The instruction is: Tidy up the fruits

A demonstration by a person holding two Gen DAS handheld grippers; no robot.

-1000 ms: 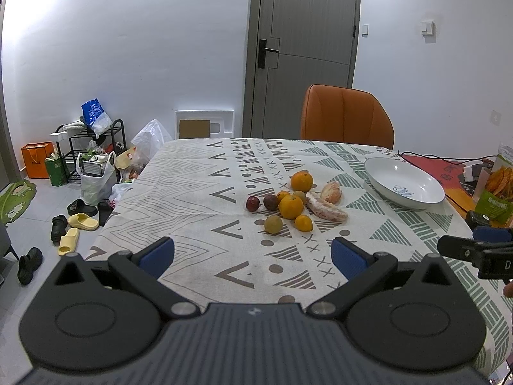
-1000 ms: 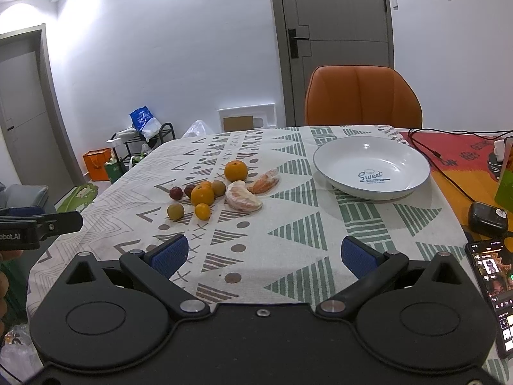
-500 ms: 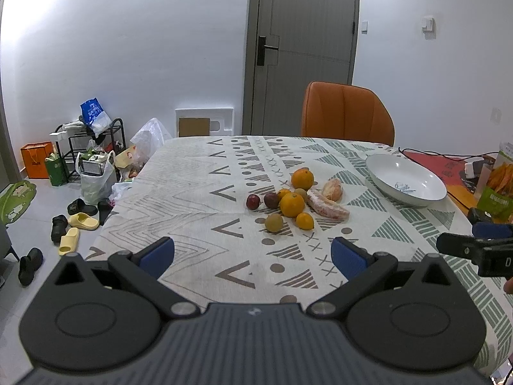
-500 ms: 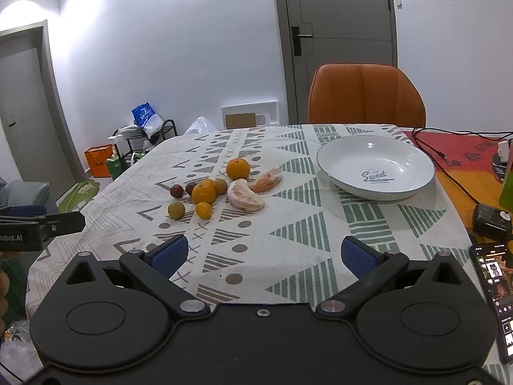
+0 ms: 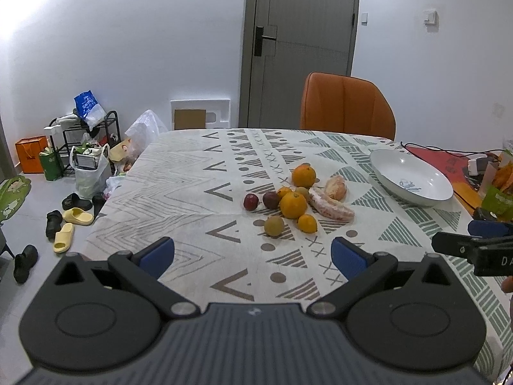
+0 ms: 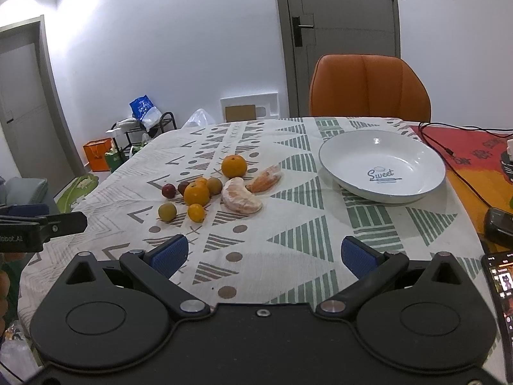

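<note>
Both my grippers, left gripper [image 5: 252, 253] and right gripper [image 6: 264, 253], are hanging spread and empty; fruit pile [image 6: 208, 189] is lying upper left of right-wrist frame, nearer my left.

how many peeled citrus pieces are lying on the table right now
2: a larger pale wedge beside the oranges, and a smaller orange one behind it, nearer the bowl.

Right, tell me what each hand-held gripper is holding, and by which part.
Nothing. The left hand-held gripper and right hand-held gripper are both open and empty above the tablecloth; the fruits lie untouched beside the white bowl.
</note>
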